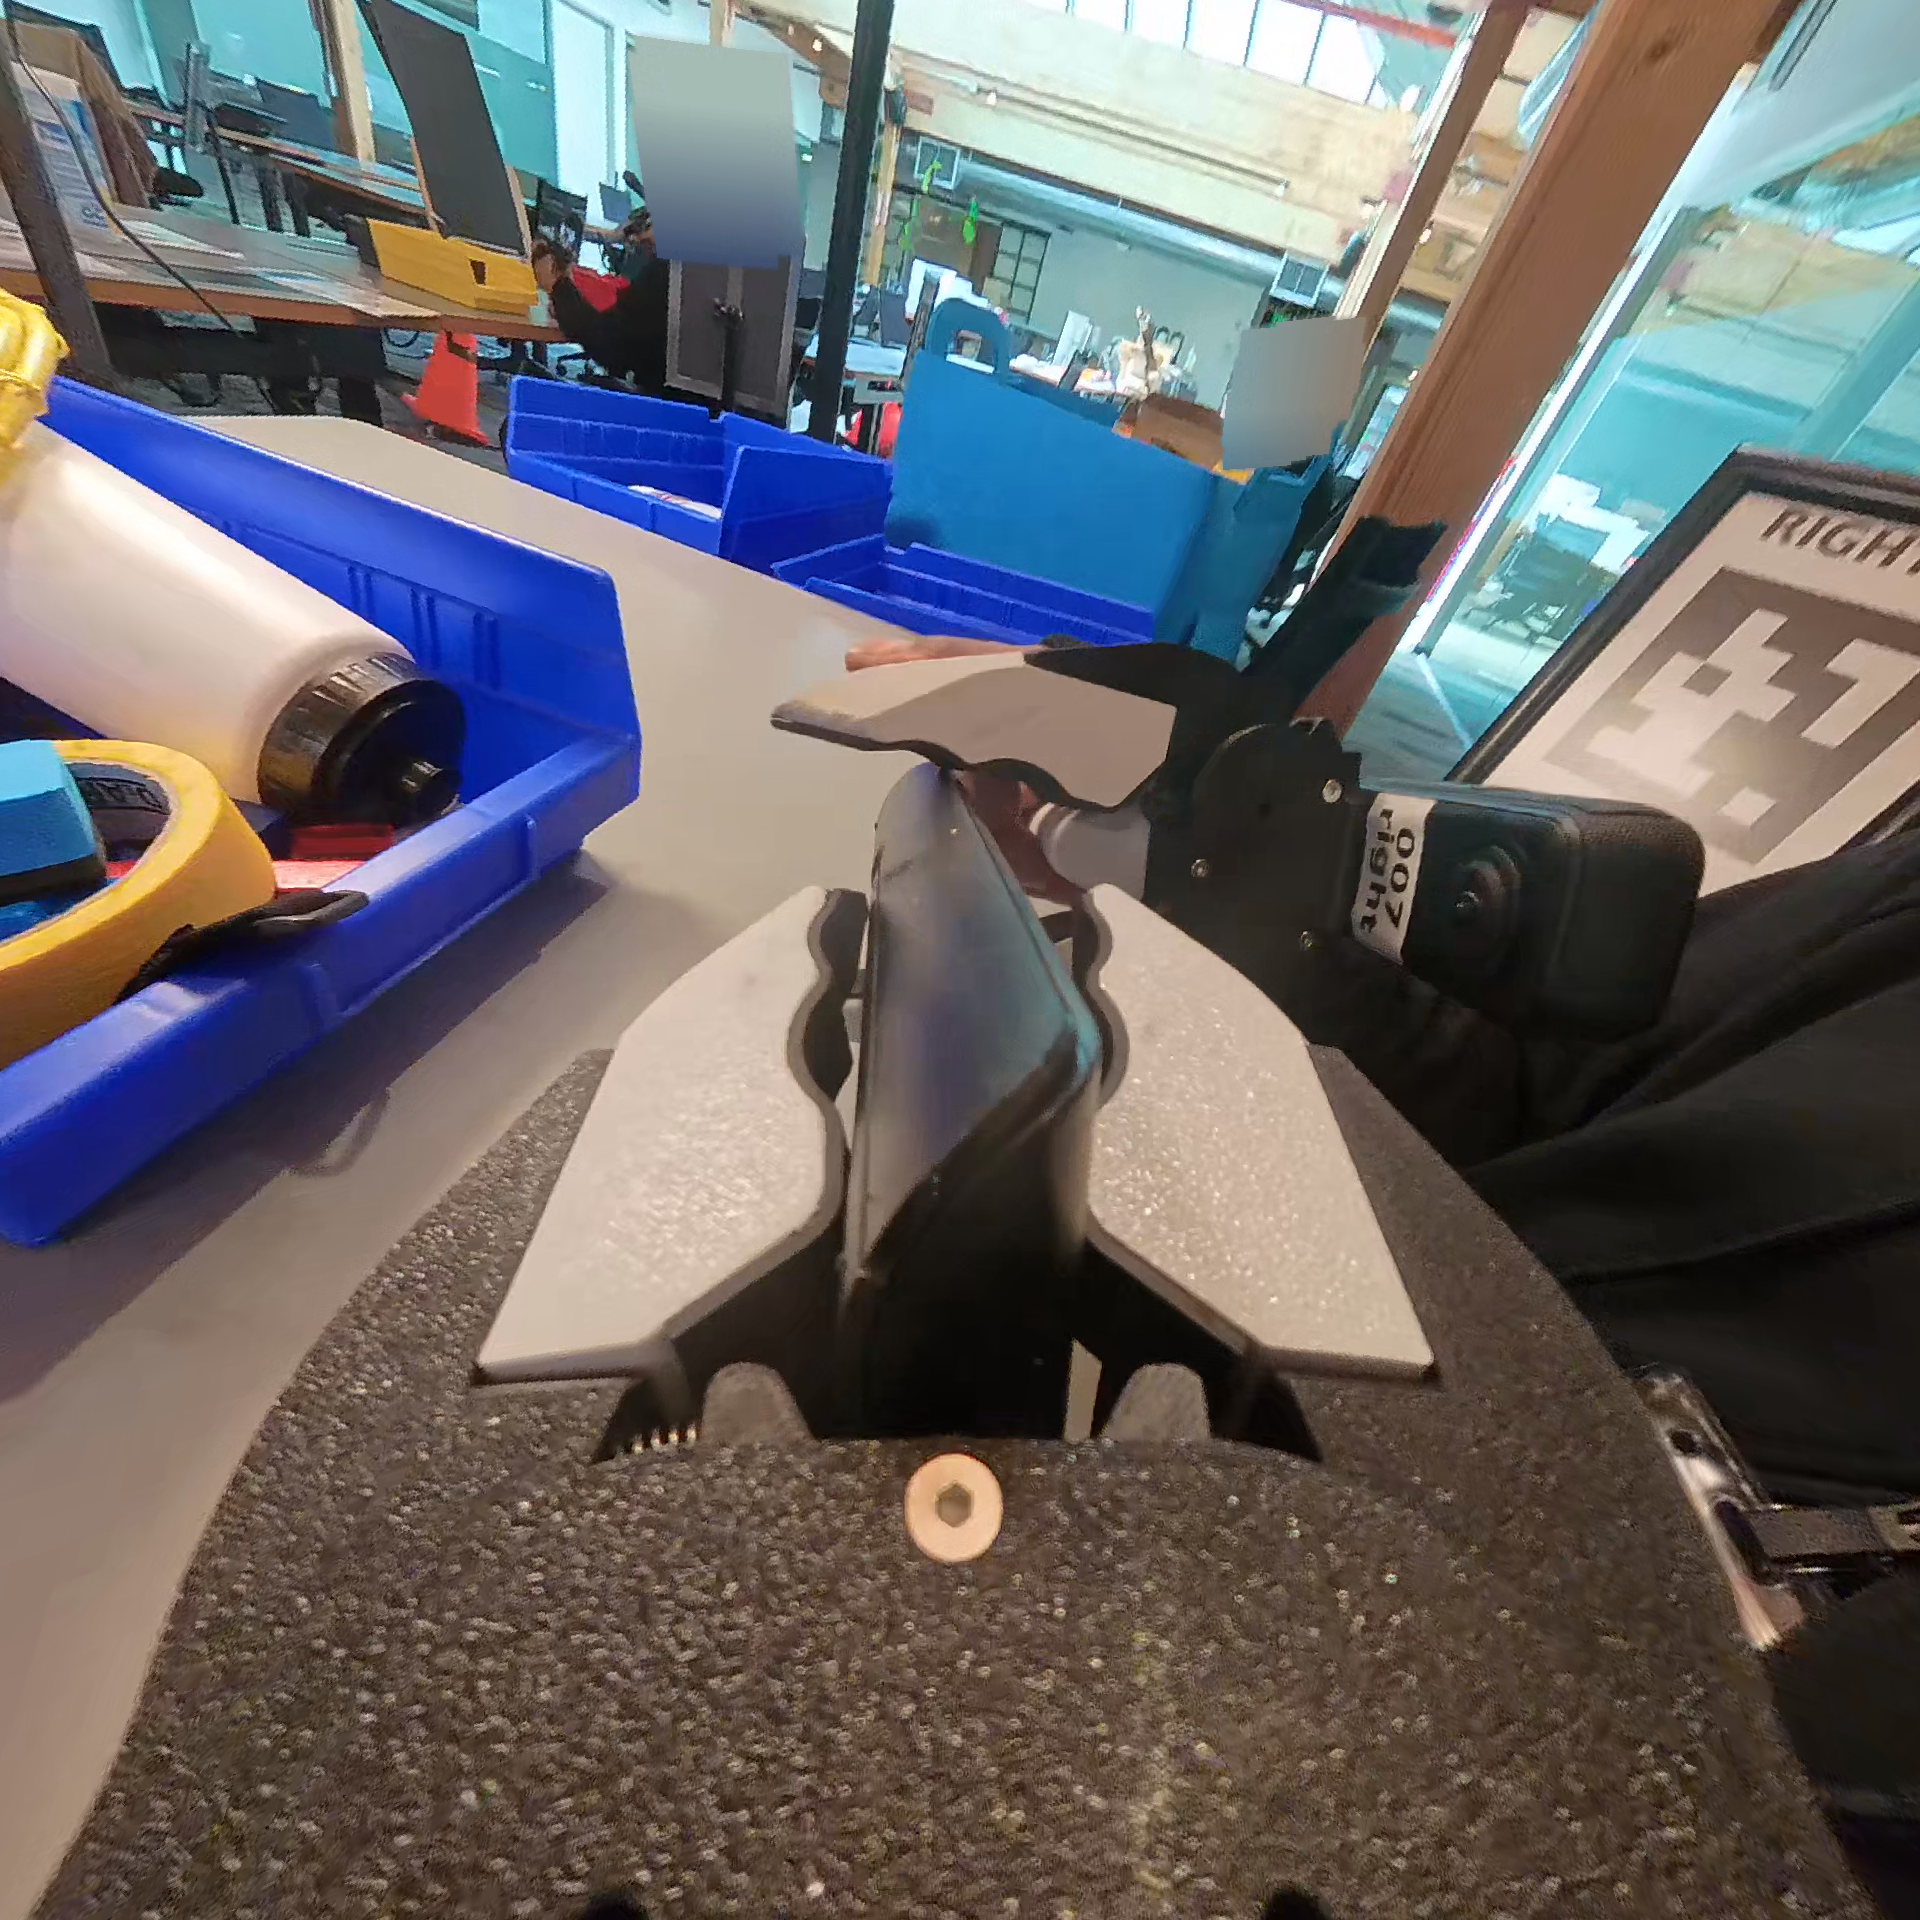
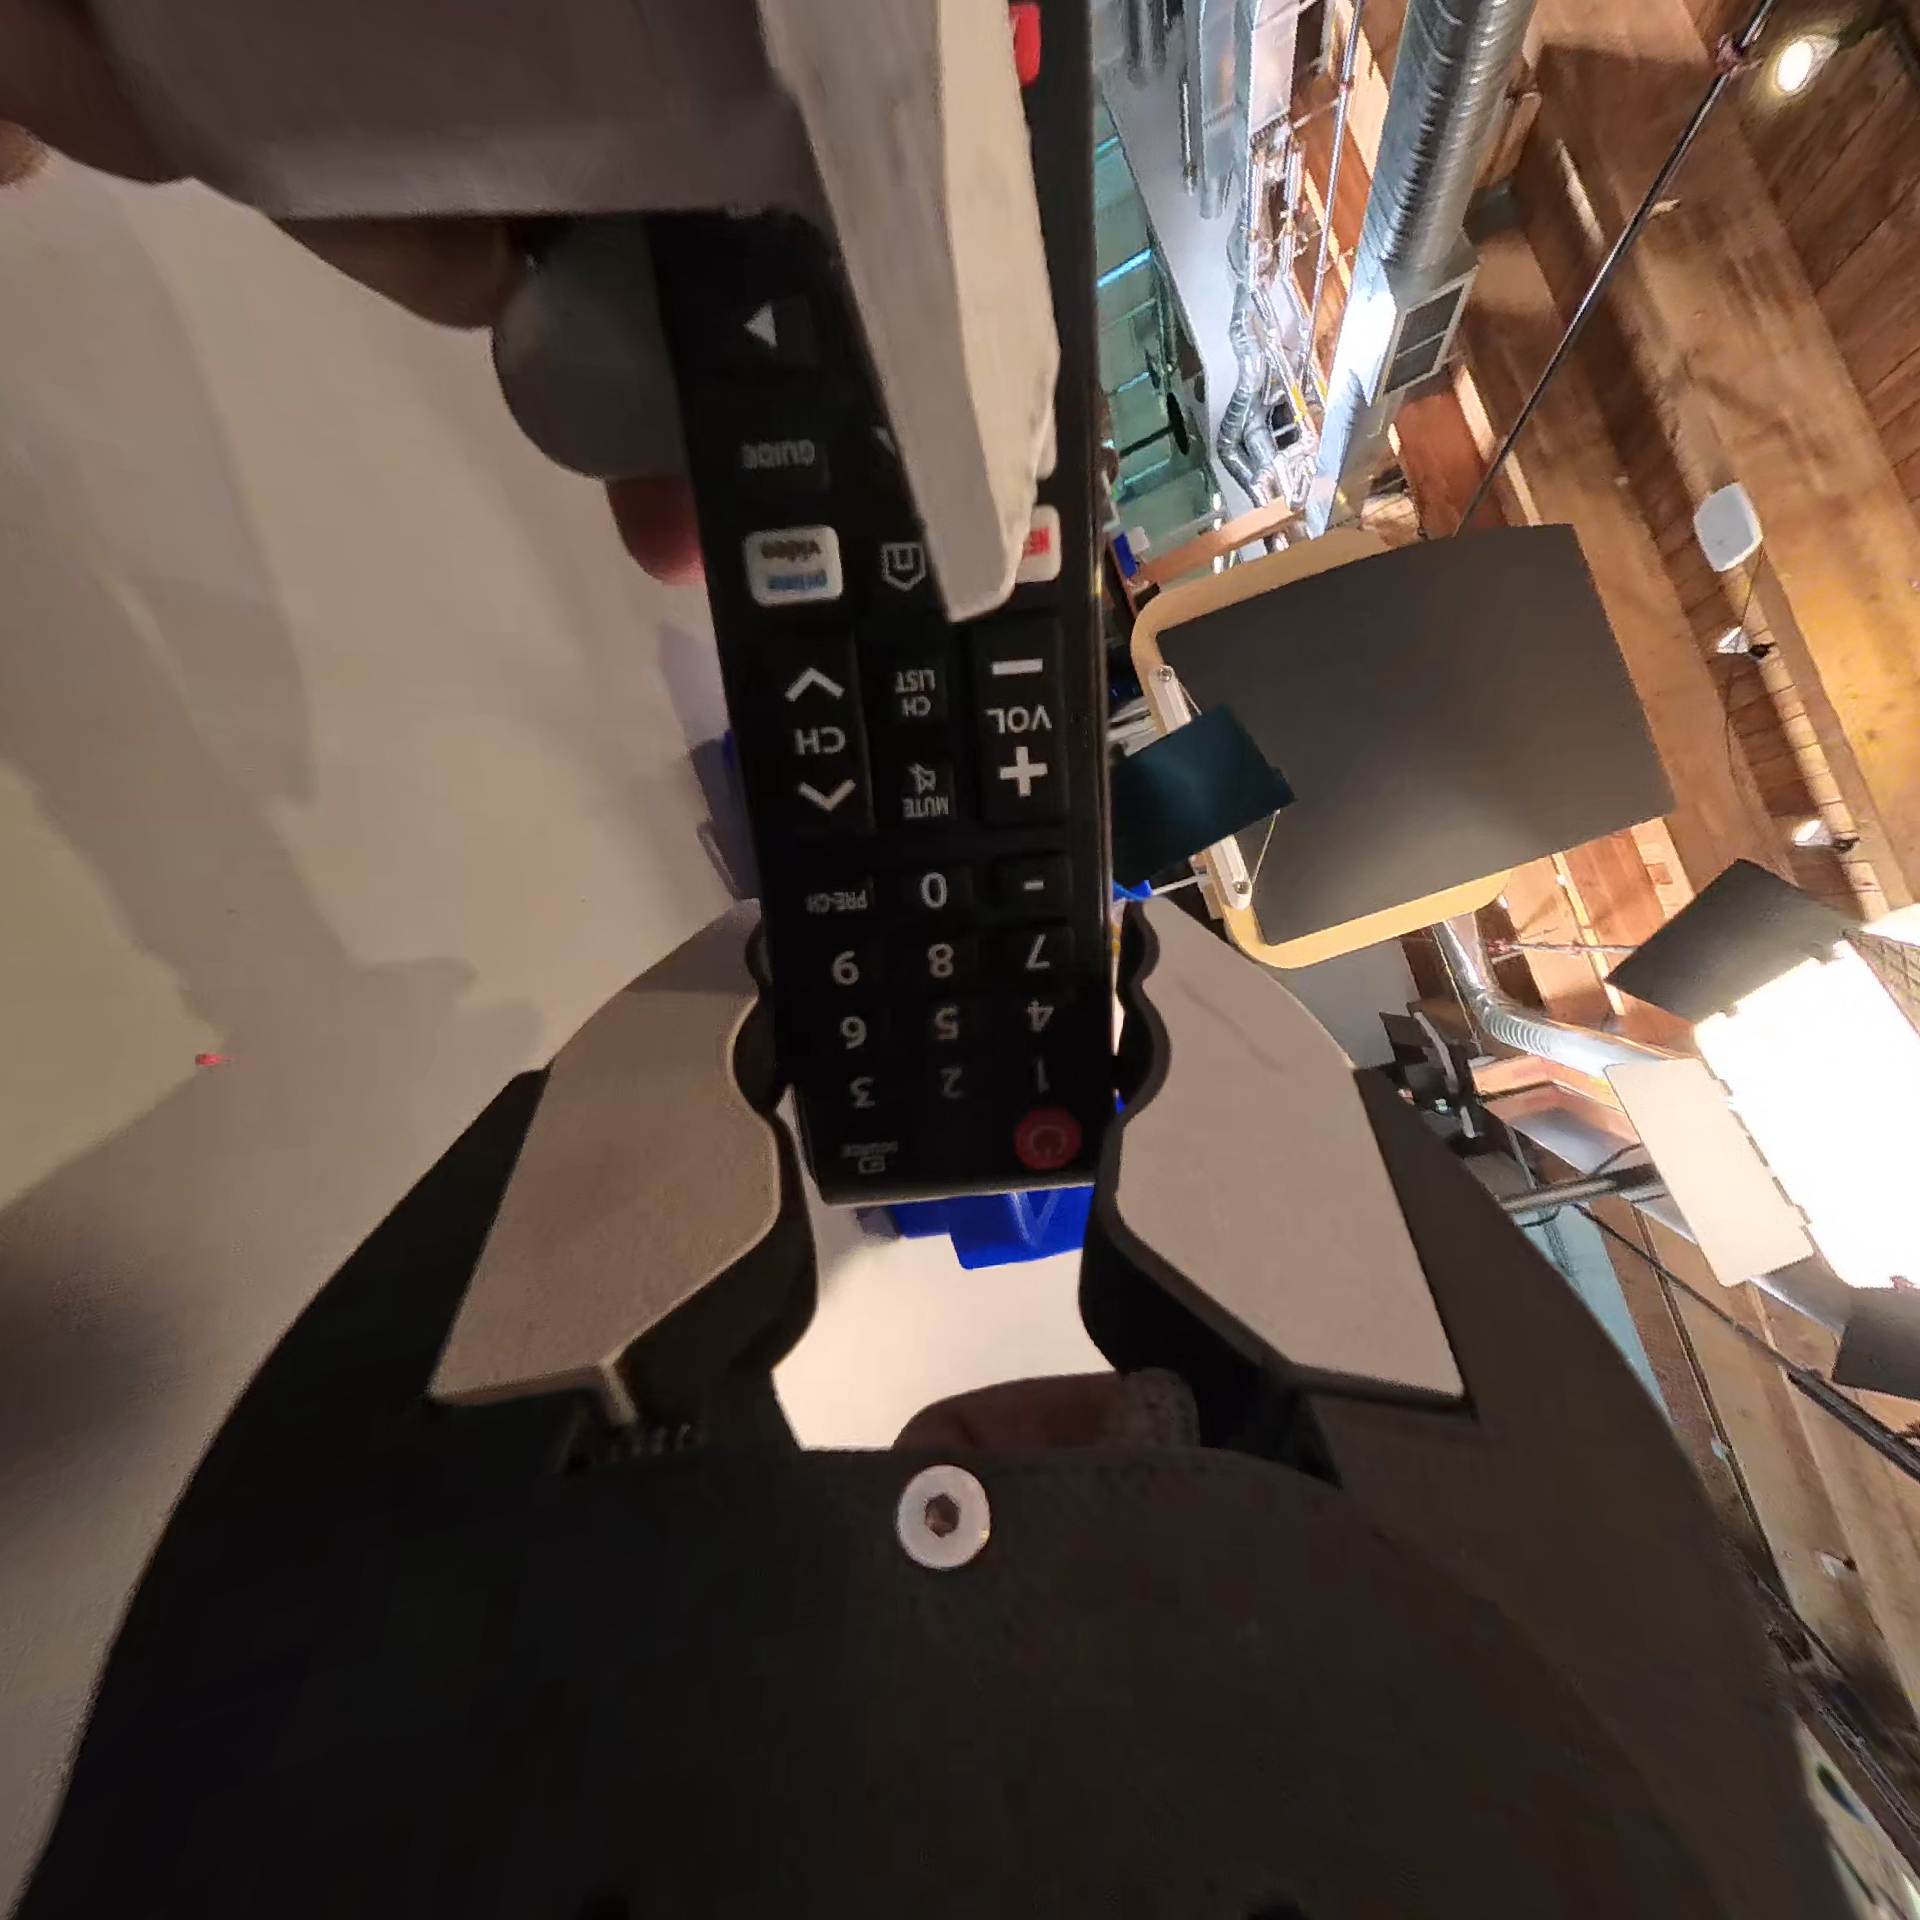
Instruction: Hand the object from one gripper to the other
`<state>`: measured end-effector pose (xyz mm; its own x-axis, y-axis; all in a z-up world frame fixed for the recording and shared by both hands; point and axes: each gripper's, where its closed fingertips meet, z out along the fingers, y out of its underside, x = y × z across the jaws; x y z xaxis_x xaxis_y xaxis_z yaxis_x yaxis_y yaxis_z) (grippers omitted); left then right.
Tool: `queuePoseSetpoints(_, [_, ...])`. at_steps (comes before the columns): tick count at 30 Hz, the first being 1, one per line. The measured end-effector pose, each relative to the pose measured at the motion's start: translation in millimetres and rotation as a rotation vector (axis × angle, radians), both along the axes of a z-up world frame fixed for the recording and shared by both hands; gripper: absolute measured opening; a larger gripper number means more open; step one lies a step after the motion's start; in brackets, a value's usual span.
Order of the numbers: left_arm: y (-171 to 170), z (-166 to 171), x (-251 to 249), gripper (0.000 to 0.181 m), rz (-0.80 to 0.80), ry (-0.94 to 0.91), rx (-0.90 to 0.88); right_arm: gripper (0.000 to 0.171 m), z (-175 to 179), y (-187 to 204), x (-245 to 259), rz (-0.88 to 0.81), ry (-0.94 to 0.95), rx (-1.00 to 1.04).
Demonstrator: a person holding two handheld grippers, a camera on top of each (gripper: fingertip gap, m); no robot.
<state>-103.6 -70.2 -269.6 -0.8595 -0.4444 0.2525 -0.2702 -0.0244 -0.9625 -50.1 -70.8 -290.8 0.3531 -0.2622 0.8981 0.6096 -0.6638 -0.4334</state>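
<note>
A black remote control (image 1: 956,1091) sits edge-up between the fingers of my left gripper (image 1: 966,914), which is shut on its near end. My right gripper (image 1: 997,790) comes in from the right, and its two grey fingers close over the remote's far end. In the right wrist view the remote (image 2: 914,727) shows its button face. My right gripper (image 2: 945,935) presses on both long edges at the number-key end. The left gripper (image 2: 779,499) holds the other end at the top, with one pale finger (image 2: 935,312) across the buttons. Both grippers hold the remote above the grey table (image 1: 707,644).
A blue bin (image 1: 436,914) at left holds a white bottle (image 1: 177,644) and a yellow tape roll (image 1: 135,914). More blue bins (image 1: 665,468) stand at the back. At right are a wooden post (image 1: 1507,343), a framed marker board (image 1: 1714,665) and a person's black sleeve (image 1: 1714,1143). Tip to tip, the grippers are about 6 centimeters apart.
</note>
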Motion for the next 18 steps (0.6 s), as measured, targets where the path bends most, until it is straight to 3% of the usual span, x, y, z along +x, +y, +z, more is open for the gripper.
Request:
queuePoseSetpoints(6, [-1, 15, -7, 0.052, -0.028, -0.104, -0.033, 0.061, -4, 6, -2, 0.043, 0.105, 0.053])
queuePoseSetpoints(12, [6, 35, -16, 0.076, -0.043, -0.301, -0.082, 0.060, 7, 13, -24, 0.259, 0.365, 0.228])
queuePoseSetpoints(18, [12, 54, -32, 0.077, -0.129, -0.377, -0.247, 0.060, 23, 16, -49, 0.483, 0.593, 0.378])
